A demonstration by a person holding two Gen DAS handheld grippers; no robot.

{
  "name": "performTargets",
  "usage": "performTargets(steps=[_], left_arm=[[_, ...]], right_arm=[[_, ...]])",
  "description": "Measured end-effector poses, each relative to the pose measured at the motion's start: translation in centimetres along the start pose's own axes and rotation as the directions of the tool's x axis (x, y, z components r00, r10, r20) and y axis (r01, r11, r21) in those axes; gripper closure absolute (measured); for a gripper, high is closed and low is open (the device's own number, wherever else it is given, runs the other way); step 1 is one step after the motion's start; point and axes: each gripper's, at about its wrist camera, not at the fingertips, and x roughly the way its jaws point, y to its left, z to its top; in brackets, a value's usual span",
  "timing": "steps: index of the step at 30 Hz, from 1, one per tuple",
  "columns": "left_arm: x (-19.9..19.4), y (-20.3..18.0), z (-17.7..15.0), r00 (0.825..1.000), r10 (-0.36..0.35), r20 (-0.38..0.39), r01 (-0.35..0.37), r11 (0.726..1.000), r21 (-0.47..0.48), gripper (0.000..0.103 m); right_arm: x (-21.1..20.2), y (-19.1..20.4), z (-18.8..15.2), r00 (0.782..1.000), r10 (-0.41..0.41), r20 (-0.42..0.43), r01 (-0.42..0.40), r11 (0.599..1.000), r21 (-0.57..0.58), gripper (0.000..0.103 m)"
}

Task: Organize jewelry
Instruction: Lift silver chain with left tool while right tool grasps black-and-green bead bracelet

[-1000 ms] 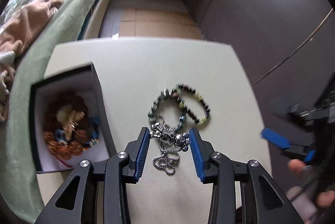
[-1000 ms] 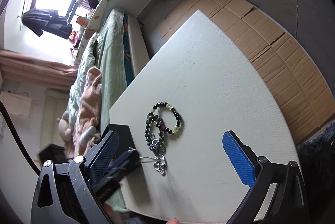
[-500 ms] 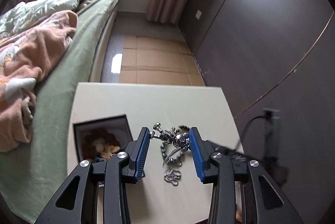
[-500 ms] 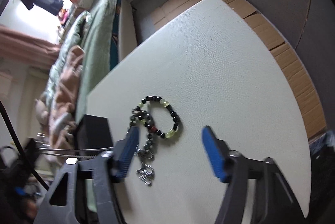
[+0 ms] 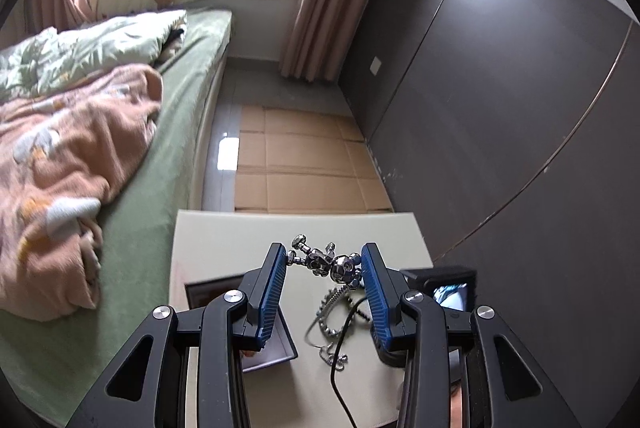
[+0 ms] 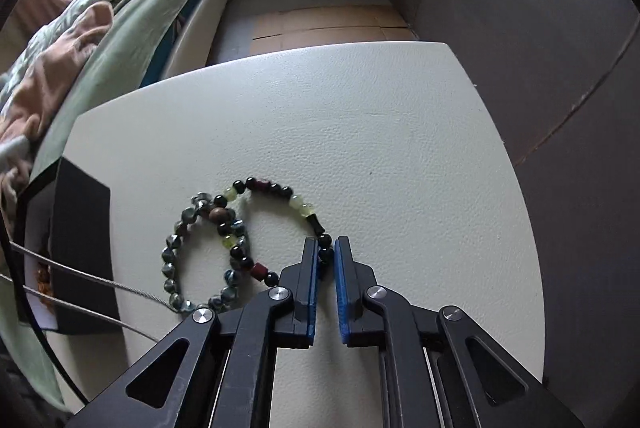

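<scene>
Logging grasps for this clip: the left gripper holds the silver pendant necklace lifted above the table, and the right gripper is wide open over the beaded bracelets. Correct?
Not quite. The right gripper is shut on the black-and-green bracelet, as the right wrist view shows. The left gripper does hold the silver pendant necklace lifted.

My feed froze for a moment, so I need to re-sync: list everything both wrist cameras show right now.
silver pendant necklace: one, silver, pendant held between the left pads above the table, chain hanging
dark and yellow-green bead bracelet: one, black, red and yellow-green, on the table, pinched at its near side
grey-green bead bracelet: one, on the table, overlapping the other's left side
jewelry box: one, black, open, table's left edge
table: one, cream
bed: one, green sheet, peach blanket, left of the table
left hand-held gripper: black, blue pads
right hand-held gripper: black, blue pads
</scene>
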Motion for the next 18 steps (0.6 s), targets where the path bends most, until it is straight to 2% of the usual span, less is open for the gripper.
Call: performTargets(steps=[3,6,8,9,12,18], left_arm=[[-1.6,-0.5,1.0,1.000,0.001,0.029,-0.001,1.000,0.018,0.063],[-3.4,-0.9,1.8,0.998,0.012,0.068,-0.014,0.999,0.039,0.063],[-4.6,-1.1,2.4,0.996,0.018,0.091,-0.023,0.998,0.053,0.063],[-5.2,-1.2,2.7,0.995,0.020,0.099,-0.025,0.998,0.055,0.063],[-6.5,-1.2,3.5,0.992,0.035,0.124,-0.043,0.997,0.064,0.063],[-9.3,-1.3,5.0,0.982,0.062,0.178,-0.077,0.994,0.081,0.063]], right_arm=[[-1.1,-0.8,0.0,0.996,0.085,0.005,-0.085,0.996,0.030,0.094],[-3.5,-1.7,0.0,0.982,0.176,0.065,-0.180,0.982,0.063,0.094],[-4.8,-2.3,0.1,0.959,0.263,0.104,-0.272,0.958,0.085,0.094],[-5.3,-2.8,0.1,0.940,0.320,0.118,-0.332,0.938,0.103,0.094],[-6.4,-3.4,-0.1,0.893,0.422,0.154,-0.442,0.887,0.132,0.094],[-8.3,-3.6,-0.6,0.813,0.542,0.213,-0.574,0.806,0.145,0.094]])
